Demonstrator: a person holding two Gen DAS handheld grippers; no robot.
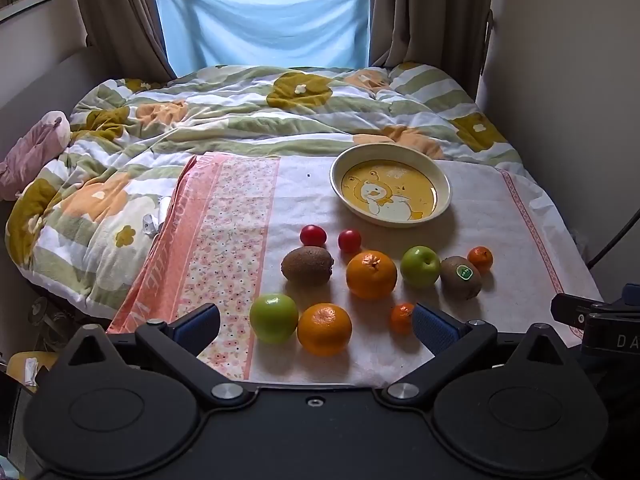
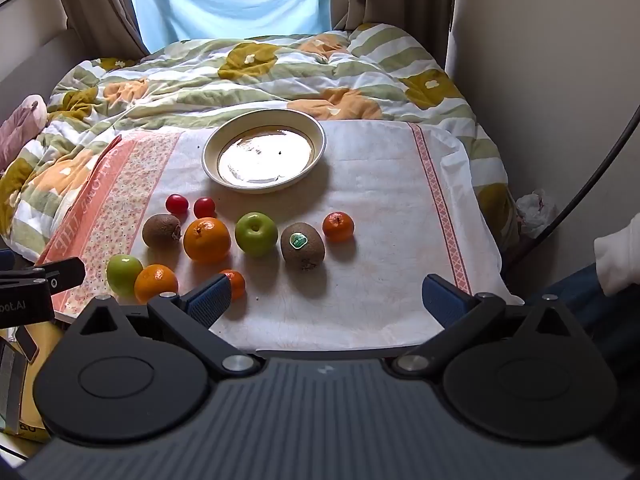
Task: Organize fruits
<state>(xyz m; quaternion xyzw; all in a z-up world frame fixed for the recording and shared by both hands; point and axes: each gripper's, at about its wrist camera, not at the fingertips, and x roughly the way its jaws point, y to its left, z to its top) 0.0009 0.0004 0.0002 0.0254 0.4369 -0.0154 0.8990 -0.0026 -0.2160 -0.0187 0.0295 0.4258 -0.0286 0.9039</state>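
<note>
empty plate (image 1: pixel 442 178), quilt (image 1: pixel 224 108), curtains (image 1: pixel 120 20)

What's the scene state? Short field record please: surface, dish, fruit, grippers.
surface: white cloth with pink floral border, spread on a bed
dish: cream plate, duck print, nothing in it
fruit: all on the cloth, near side of the plate: two green apples, two oranges, two kiwis, two mandarins, two cherry tomatoes
left gripper: open, holding nothing
right gripper: open, holding nothing
</note>
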